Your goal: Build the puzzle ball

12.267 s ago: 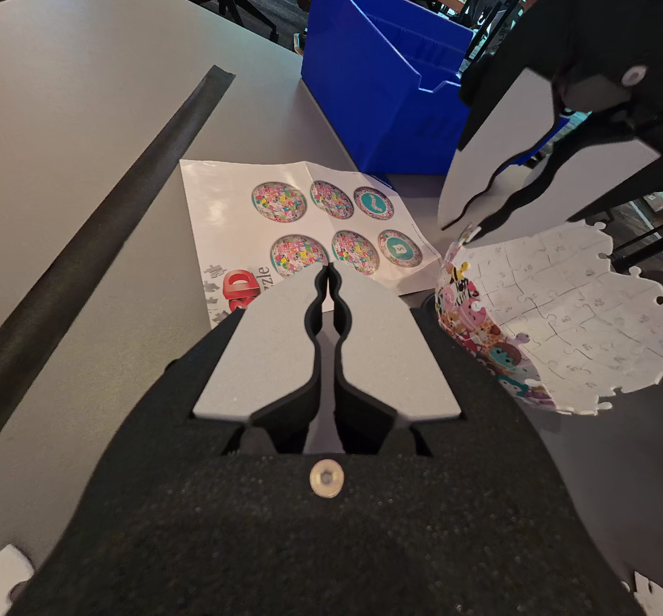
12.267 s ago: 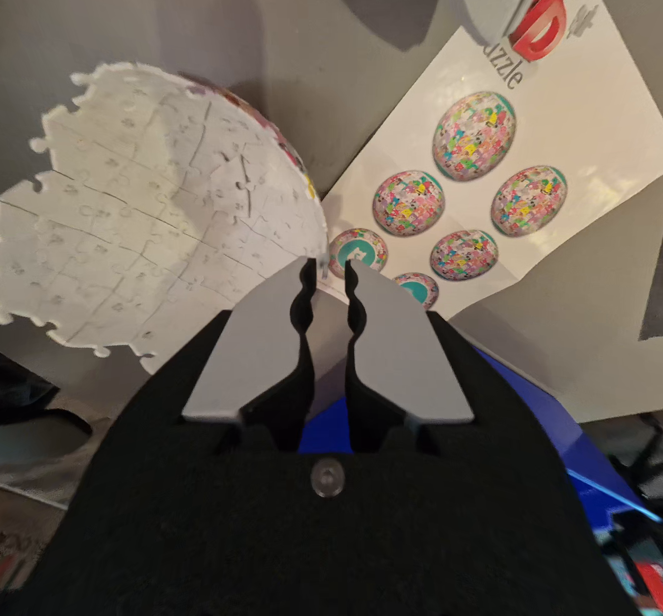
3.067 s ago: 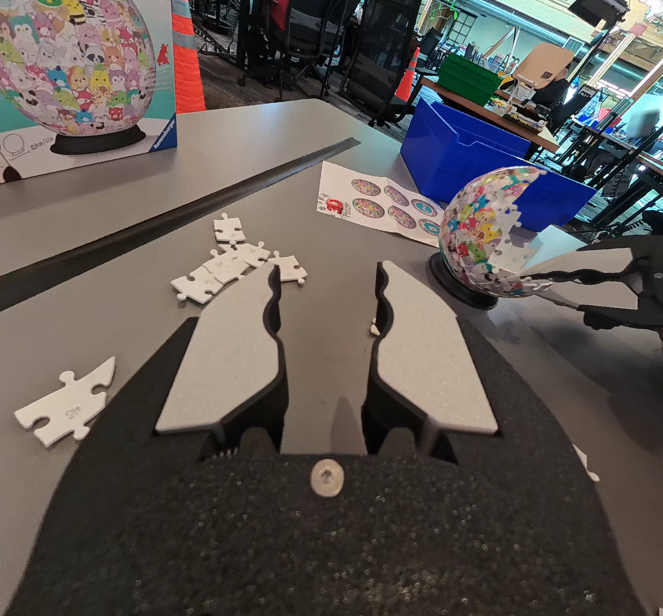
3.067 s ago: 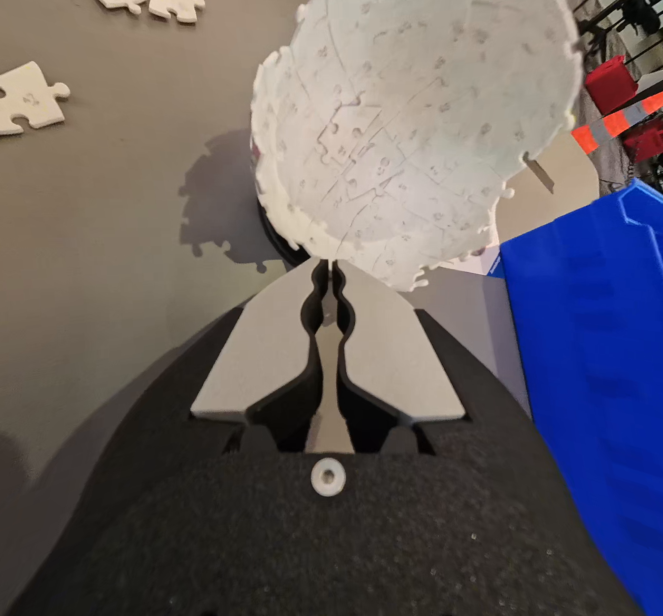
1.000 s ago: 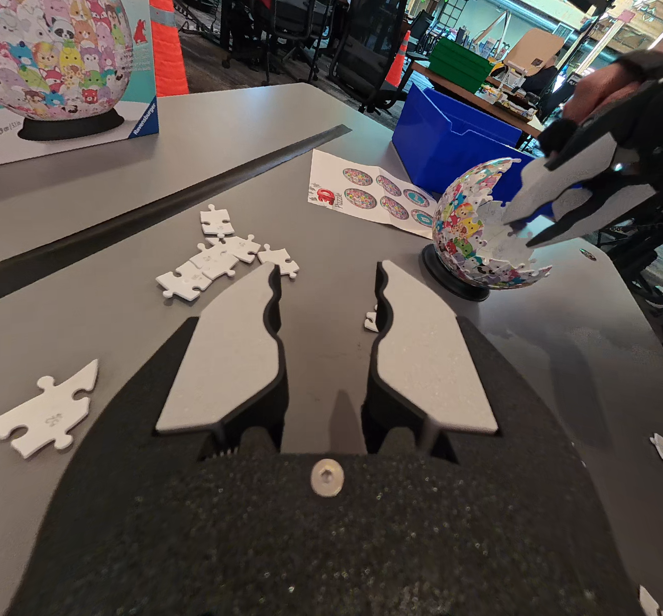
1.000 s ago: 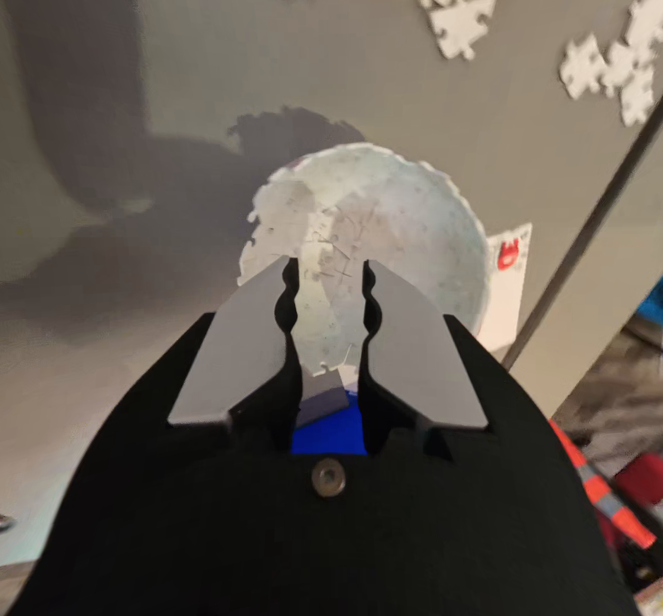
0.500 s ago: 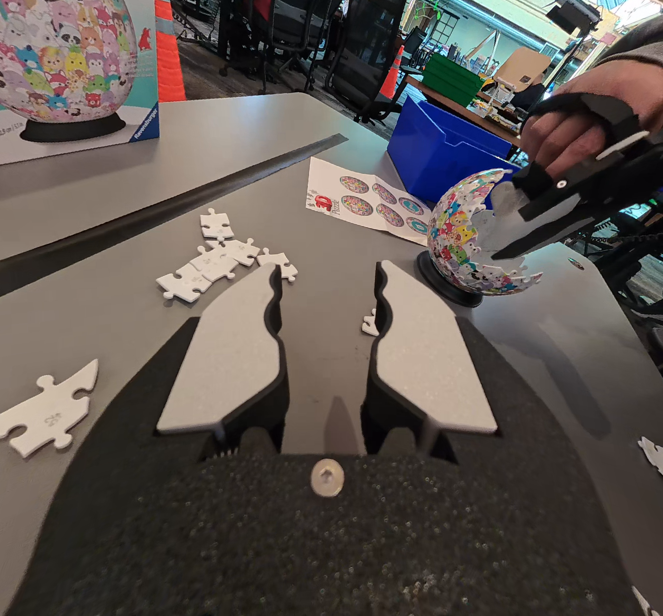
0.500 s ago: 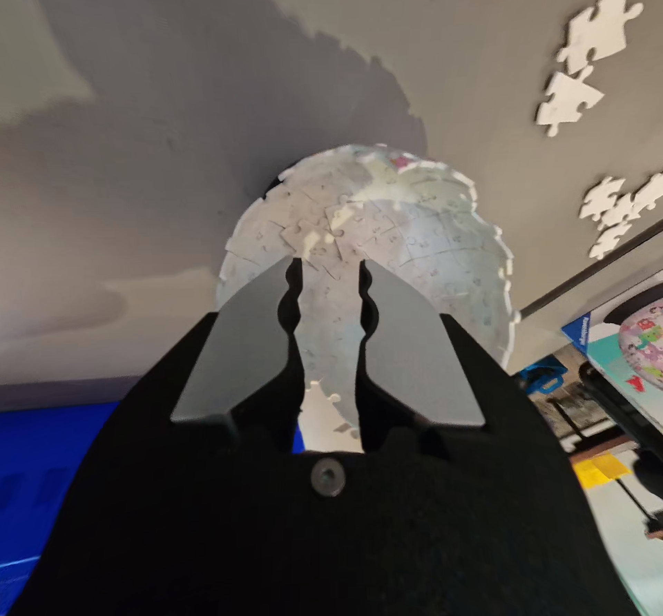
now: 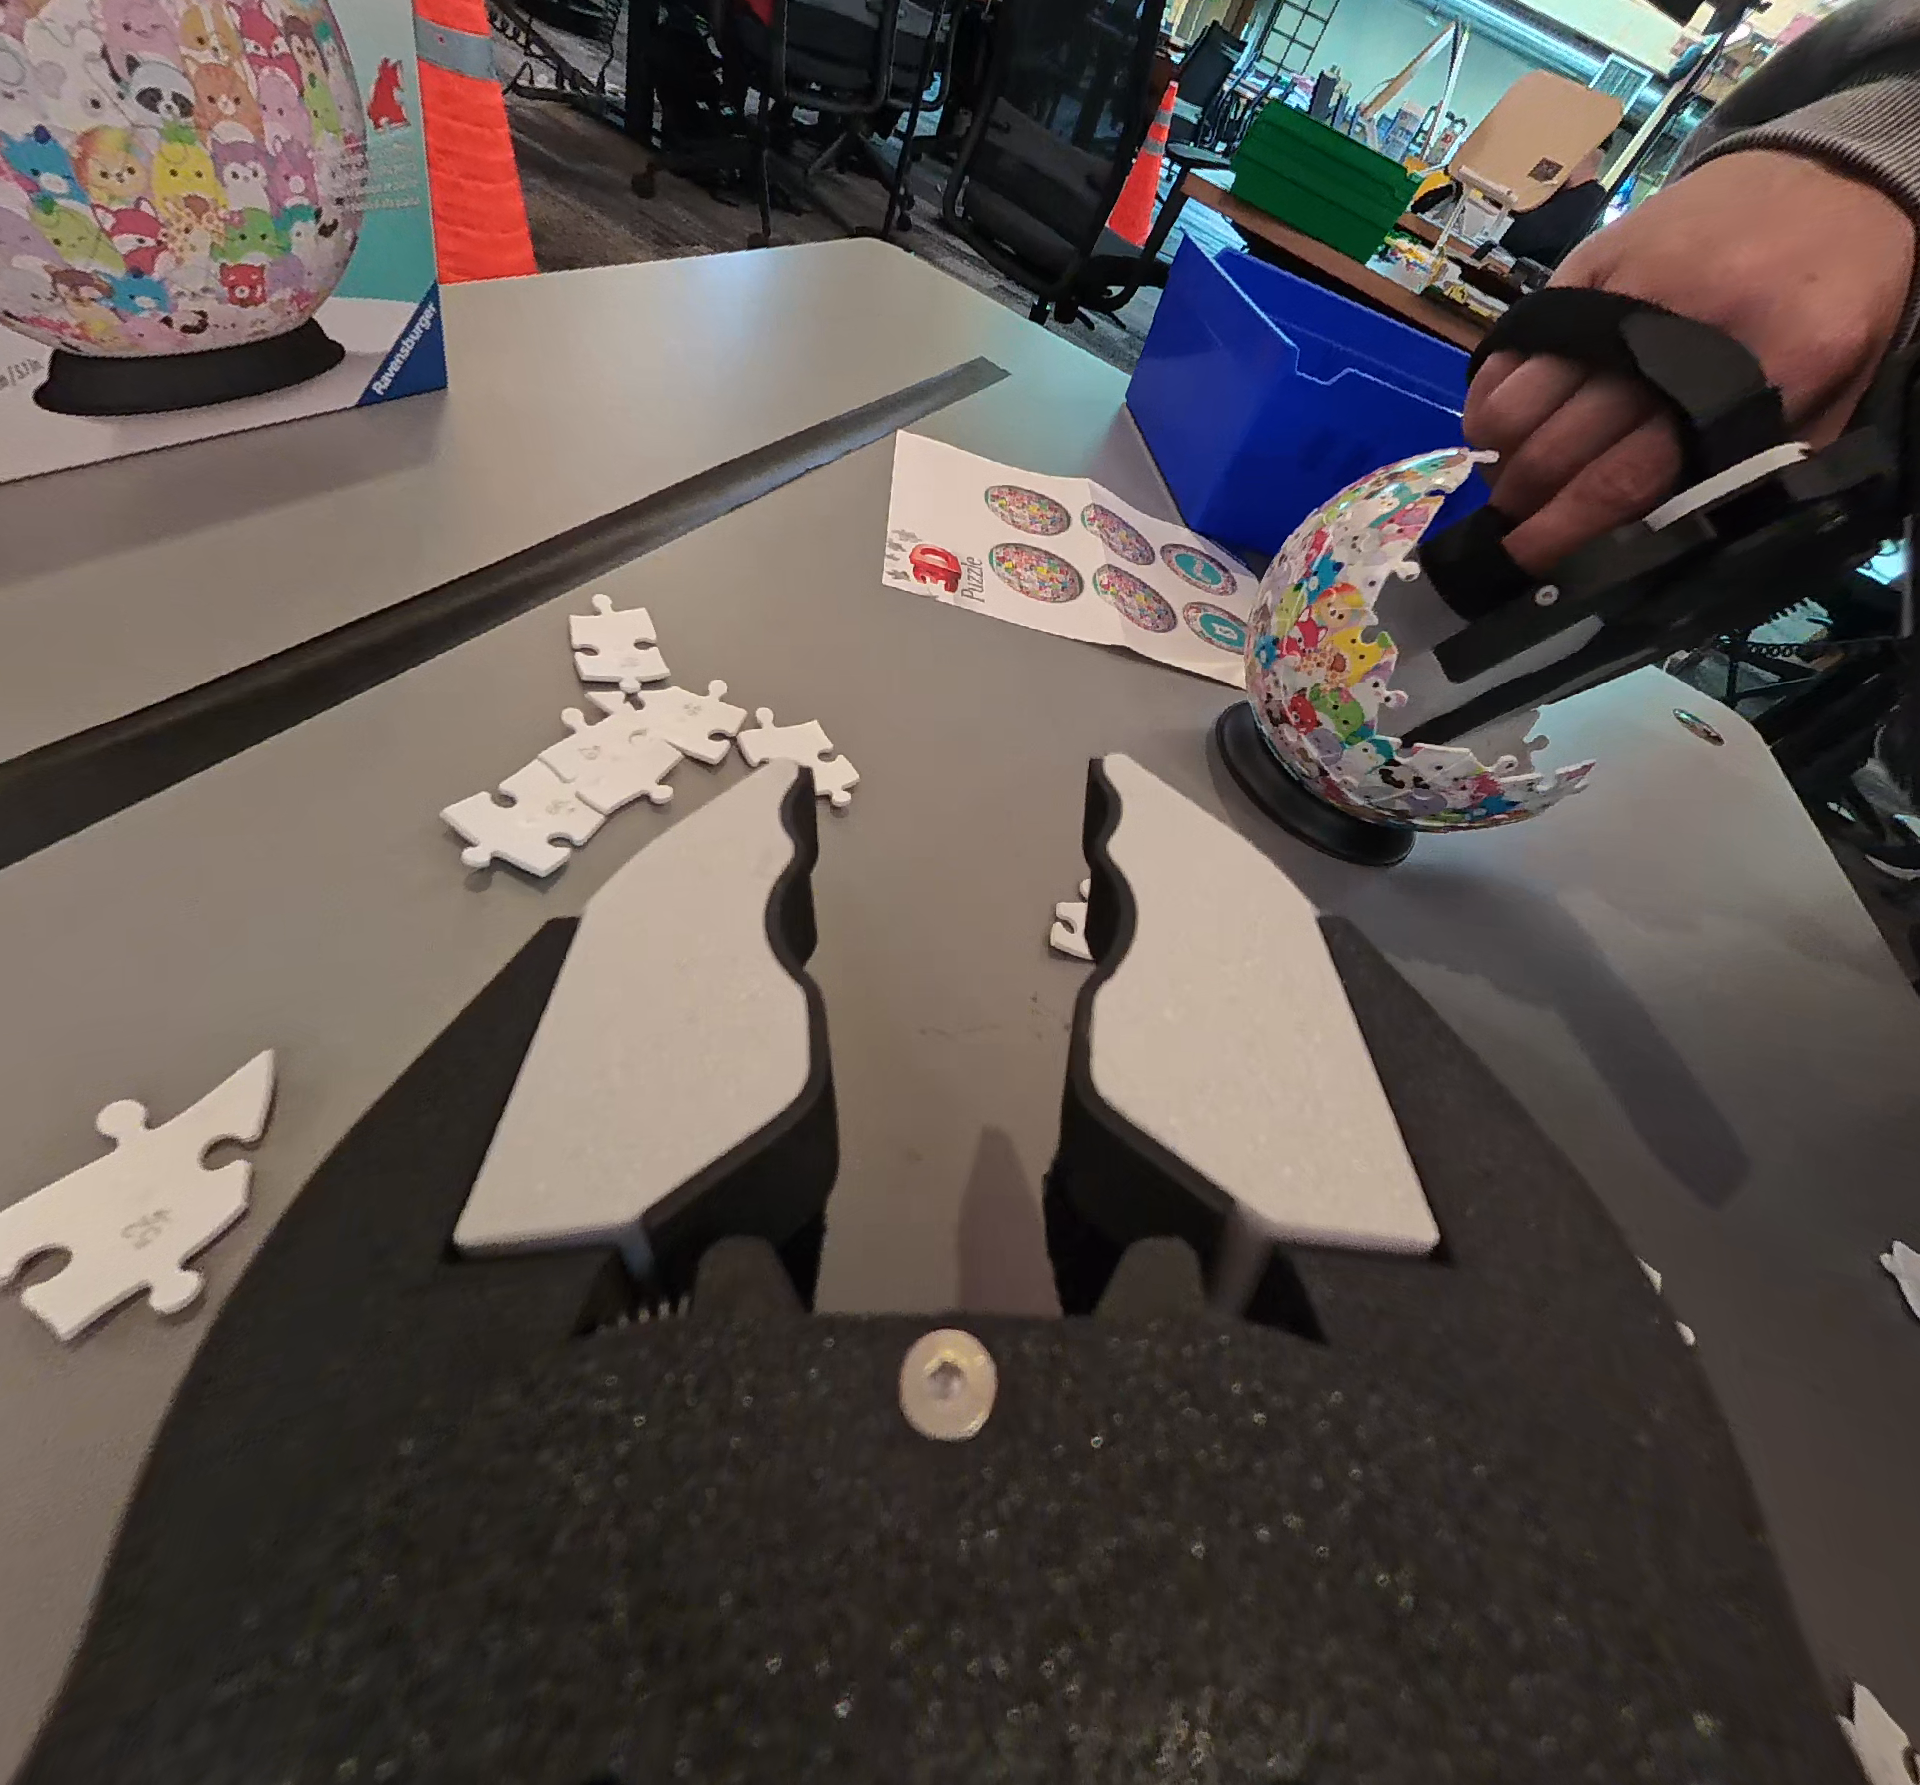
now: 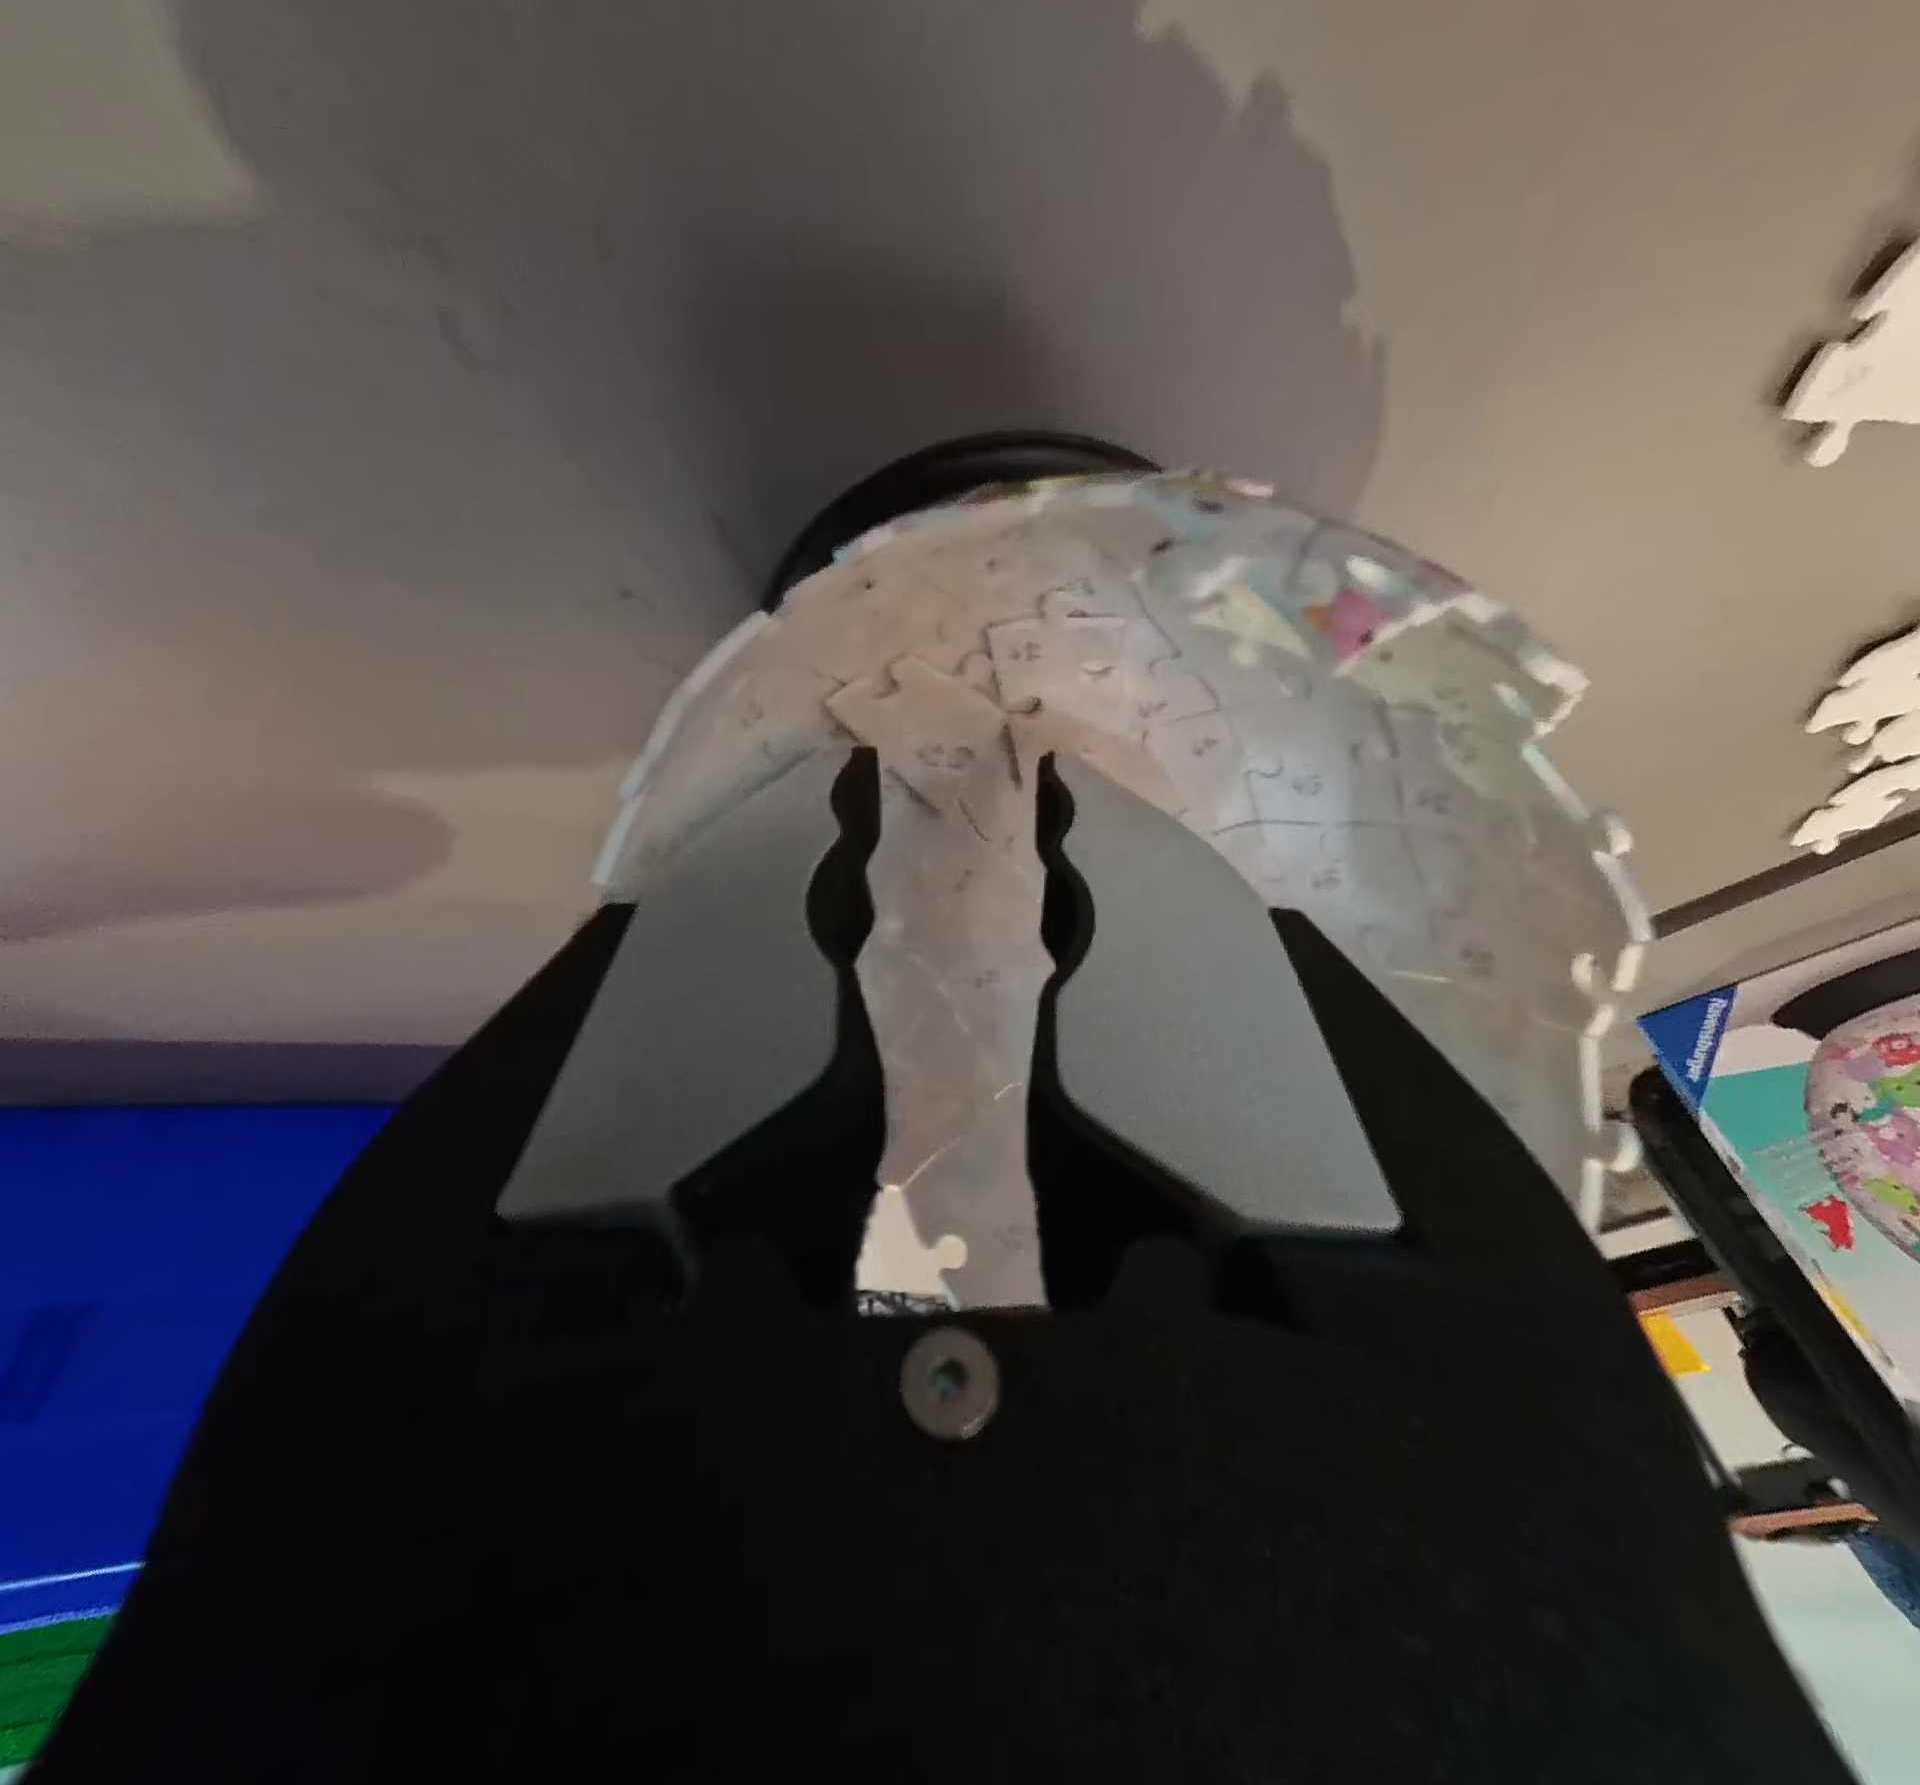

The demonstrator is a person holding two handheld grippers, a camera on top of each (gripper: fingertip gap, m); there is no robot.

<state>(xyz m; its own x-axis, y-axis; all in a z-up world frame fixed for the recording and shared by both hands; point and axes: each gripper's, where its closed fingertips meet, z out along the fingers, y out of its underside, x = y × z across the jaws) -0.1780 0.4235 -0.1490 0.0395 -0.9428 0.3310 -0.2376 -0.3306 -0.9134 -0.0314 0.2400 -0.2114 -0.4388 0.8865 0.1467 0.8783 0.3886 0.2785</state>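
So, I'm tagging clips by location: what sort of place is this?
Probably a shared workshop or lab: office chairs, orange traffic cones and stacked green bins stand behind the grey table.

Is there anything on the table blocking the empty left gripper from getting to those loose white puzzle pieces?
Nothing visible does. The left gripper is open over bare grey table, and the cluster of loose pieces lies just ahead to its left, unobstructed.

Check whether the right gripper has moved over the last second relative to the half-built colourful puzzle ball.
Yes. In the left wrist view the right gripper has come down from above the half-built colourful puzzle ball into its open bowl.
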